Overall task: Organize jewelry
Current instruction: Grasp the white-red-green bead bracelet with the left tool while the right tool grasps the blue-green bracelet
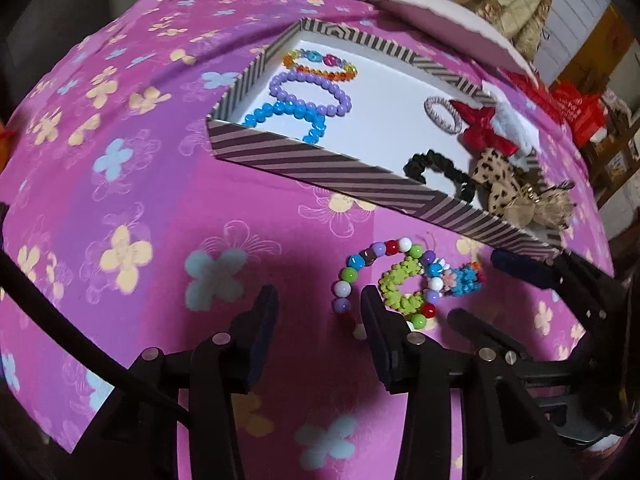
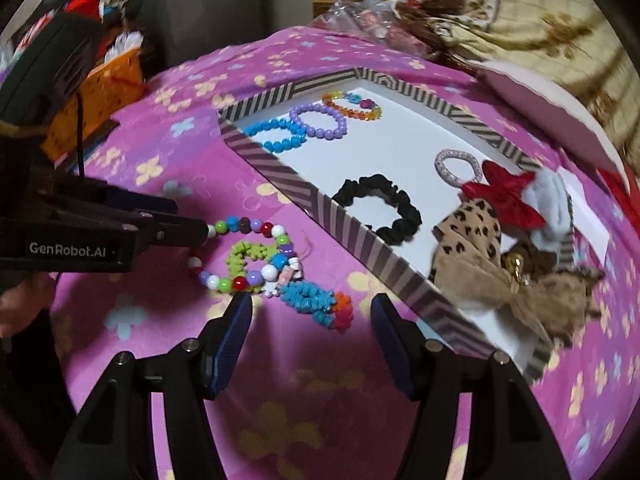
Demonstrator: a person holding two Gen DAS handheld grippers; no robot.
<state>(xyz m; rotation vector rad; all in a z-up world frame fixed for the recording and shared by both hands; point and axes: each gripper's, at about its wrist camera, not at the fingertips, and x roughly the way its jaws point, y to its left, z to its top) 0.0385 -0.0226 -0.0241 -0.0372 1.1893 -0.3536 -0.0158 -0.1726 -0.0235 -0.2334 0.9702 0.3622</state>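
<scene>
A striped box (image 1: 320,166) (image 2: 280,164) lies on a pink flowered cloth. Inside it lie blue (image 1: 288,114), purple (image 1: 320,84) and multicolour bead bracelets, a black scrunchie (image 2: 380,208), a grey hair tie (image 2: 460,166), a red bow (image 2: 508,192) and leopard bows (image 2: 468,240). In front of the box lie a big-bead multicolour bracelet (image 1: 360,268) (image 2: 240,256), a green bracelet (image 1: 400,284) (image 2: 244,258) and a blue one (image 2: 312,300). My left gripper (image 1: 320,308) is open at the big-bead bracelet's edge; it also shows in the right wrist view (image 2: 192,220). My right gripper (image 2: 312,320) is open just before the blue bracelet.
An orange basket (image 2: 104,88) stands at the cloth's far left. A white lid (image 2: 560,112) and beige quilted fabric (image 2: 520,12) lie behind the box. Red bags (image 1: 576,108) sit at the right.
</scene>
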